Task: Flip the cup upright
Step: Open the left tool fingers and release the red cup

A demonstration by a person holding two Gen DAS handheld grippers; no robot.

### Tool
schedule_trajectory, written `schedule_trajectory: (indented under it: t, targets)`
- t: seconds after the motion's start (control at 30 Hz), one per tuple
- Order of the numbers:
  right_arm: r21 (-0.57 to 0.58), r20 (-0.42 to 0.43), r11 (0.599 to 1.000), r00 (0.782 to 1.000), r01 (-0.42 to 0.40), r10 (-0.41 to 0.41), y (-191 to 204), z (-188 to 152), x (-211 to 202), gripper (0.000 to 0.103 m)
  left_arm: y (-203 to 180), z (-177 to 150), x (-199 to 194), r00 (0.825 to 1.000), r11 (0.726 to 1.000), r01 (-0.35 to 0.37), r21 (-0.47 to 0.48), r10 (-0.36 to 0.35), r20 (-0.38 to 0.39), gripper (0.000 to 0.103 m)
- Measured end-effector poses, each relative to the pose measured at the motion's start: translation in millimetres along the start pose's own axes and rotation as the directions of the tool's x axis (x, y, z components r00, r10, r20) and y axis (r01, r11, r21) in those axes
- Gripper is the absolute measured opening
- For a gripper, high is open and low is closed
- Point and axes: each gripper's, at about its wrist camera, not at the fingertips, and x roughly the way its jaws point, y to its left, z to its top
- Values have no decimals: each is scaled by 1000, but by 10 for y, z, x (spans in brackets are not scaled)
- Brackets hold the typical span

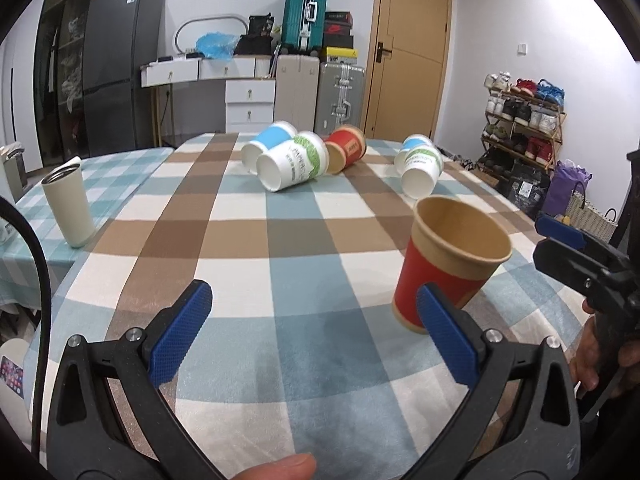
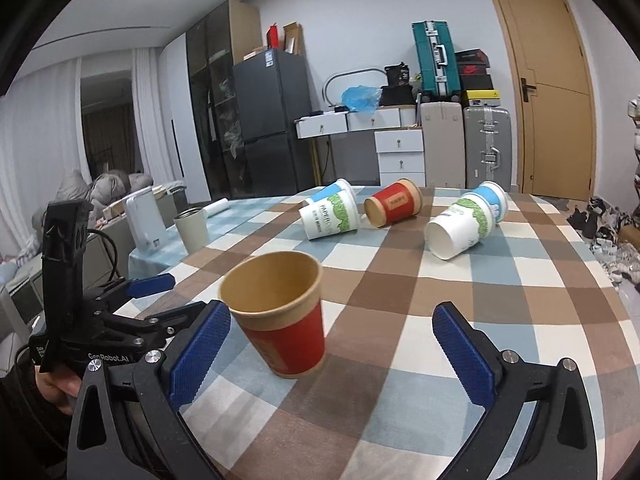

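Note:
A red and kraft paper cup (image 1: 448,272) stands upright on the checked tablecloth (image 1: 280,240), mouth up; it also shows in the right wrist view (image 2: 284,320). My left gripper (image 1: 316,336) is open and empty, the cup just beyond its right finger. My right gripper (image 2: 332,352) is open and empty, the cup between its fingers, nearer the left pad, not touching. Several cups lie on their sides farther back: a blue one (image 1: 266,144), a green-print one (image 1: 294,166), a red one (image 1: 346,150) and a nested pair (image 1: 420,168).
A cream metal tumbler (image 1: 70,208) stands upright at the table's left edge. A white appliance (image 2: 144,220) sits on a side table to the left. Drawers, suitcases (image 1: 304,16), a fridge and a shoe rack (image 1: 520,120) stand behind the table.

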Motion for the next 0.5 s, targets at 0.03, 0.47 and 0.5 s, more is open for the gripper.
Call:
schedule_trajectory:
  t: [0.03, 0.47, 0.5]
  targets:
    - [3, 7, 1000, 1000, 3, -3, -10, -2, -18, 103, -4, 8, -16, 1000, 1000, 4, -2, -4, 9, 102]
    - [-47, 74, 999, 997, 10, -6, -13, -53, -178, 103, 31, 23, -47, 998, 999, 34, -16, -33, 44, 102]
    - [-51, 77, 999, 997, 9, -5, -6, -64, -187, 103, 29, 19, -50, 998, 999, 34, -13, -33, 47, 102]
